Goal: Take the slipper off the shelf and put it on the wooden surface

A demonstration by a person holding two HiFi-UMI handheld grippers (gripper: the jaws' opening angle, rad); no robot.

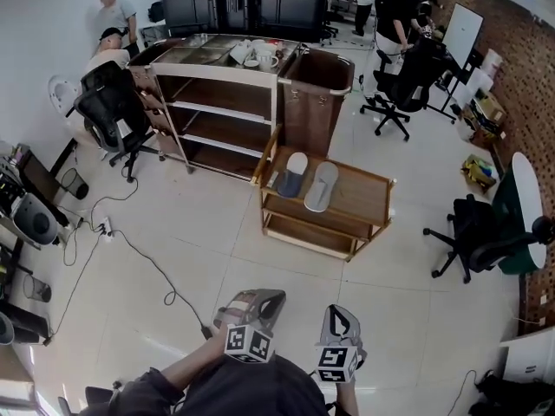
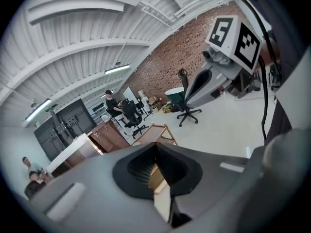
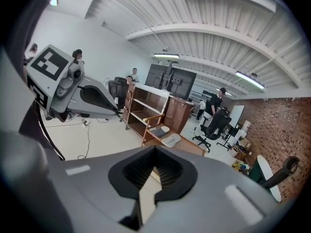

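Observation:
Two slippers lie side by side on the top of a low wooden cart (image 1: 368,199): a pale grey slipper (image 1: 321,186) and a dark one with a white toe (image 1: 292,173). The right gripper view shows the grey slipper (image 3: 171,140) and the dark slipper (image 3: 159,129) far ahead. My left gripper (image 1: 260,300) and right gripper (image 1: 340,315) hang low near my body, well short of the cart. The left gripper (image 2: 156,154) is shut with nothing in it. The right gripper (image 3: 154,154) is also shut and empty.
A wooden shelf unit (image 1: 221,111) with mugs on top stands behind the cart, next to a brown cabinet (image 1: 314,94). Office chairs (image 1: 113,111) (image 1: 486,232) stand left and right. A cable (image 1: 147,267) runs over the tiled floor. People stand at the back.

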